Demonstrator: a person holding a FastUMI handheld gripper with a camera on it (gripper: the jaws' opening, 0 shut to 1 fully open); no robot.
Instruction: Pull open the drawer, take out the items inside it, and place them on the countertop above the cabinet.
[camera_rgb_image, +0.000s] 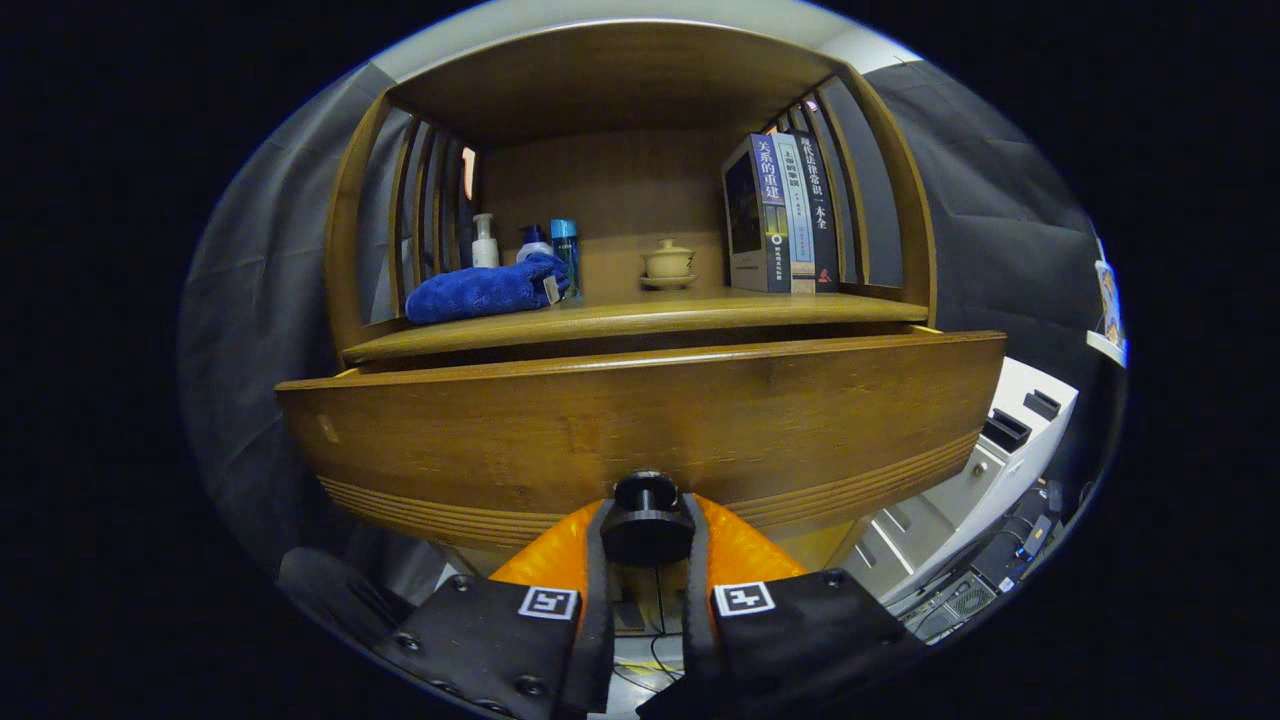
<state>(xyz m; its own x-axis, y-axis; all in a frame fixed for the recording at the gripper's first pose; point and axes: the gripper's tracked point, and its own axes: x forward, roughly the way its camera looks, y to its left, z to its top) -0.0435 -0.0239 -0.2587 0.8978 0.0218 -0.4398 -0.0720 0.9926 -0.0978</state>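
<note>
A wooden drawer front (640, 430) fills the space just ahead of my fingers, standing out from the cabinet with a dark gap along its top edge. Its round black knob (647, 520) sits between my fingers, and my gripper (647, 545) is shut on that knob, one finger pressing each side. The drawer's inside is hidden behind the front panel. Above it runs the wooden countertop (700, 312), where a folded blue towel (485, 290) lies at the left.
On the countertop stand three bottles (527, 245) behind the towel, a small lidded teacup on a saucer (668, 265) in the middle and upright books (785, 215) at the right. Slatted side walls enclose the shelf. A white unit (985, 465) stands lower right.
</note>
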